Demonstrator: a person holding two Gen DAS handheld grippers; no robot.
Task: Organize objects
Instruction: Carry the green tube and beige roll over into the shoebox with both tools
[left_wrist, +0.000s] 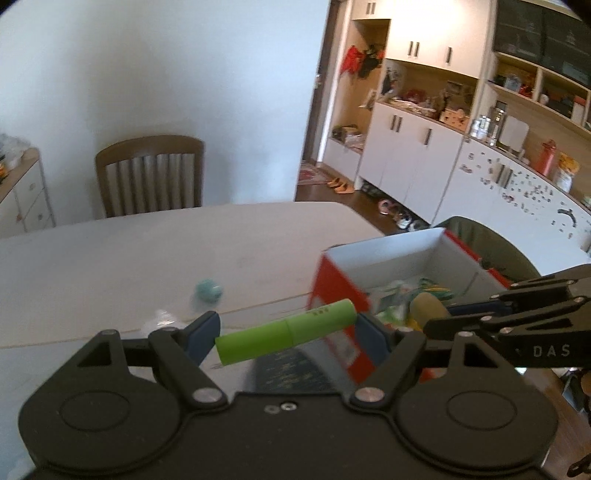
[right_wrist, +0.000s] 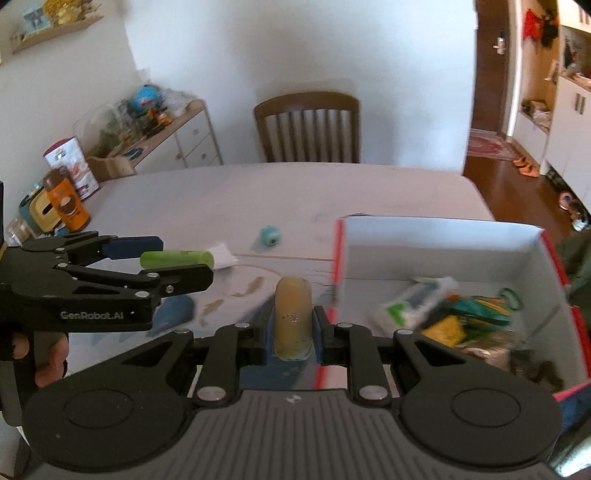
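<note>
Pale grey bench (right_wrist: 258, 192) fills the middle of the room; a brown wooden slat-back chair (right_wrist: 308, 127) stands at its far edge against the white wall.

Open cardboard box, red outside and white inside (right_wrist: 436, 240), sits on the bench toward its right side. Its floor holds a loose heap of green, yellow and white packets (right_wrist: 454, 314); motion blur prevents telling them apart.

Left tongs (left_wrist: 288, 332), black linkage with blue pads, are closed across a bright green plastic cylinder with a cap seam (left_wrist: 286, 332). Cylinder lies crosswise between the pads, tilted, right end higher and reaching in front of the box's near red corner. From the right wrist view the same tongs (right_wrist: 177, 262) hang above the bench, left of the box, the green cylinder (right_wrist: 177, 258) clear of the surface. Part of a hand (right_wrist: 51, 360) shows on the handle below.

Right tongs (right_wrist: 293, 325) are clamped on a tan, round-topped cylindrical object (right_wrist: 293, 317), upright between the blue pads, just beside the box's near left corner. In the left wrist view its rounded top (left_wrist: 428, 308) appears over the box interior.

Small teal round object (right_wrist: 270, 235) rests on the bench beyond both tongs, left of the box, apart from it. White crumpled wrapper (right_wrist: 225, 254) lies near it, behind the green cylinder.
</note>
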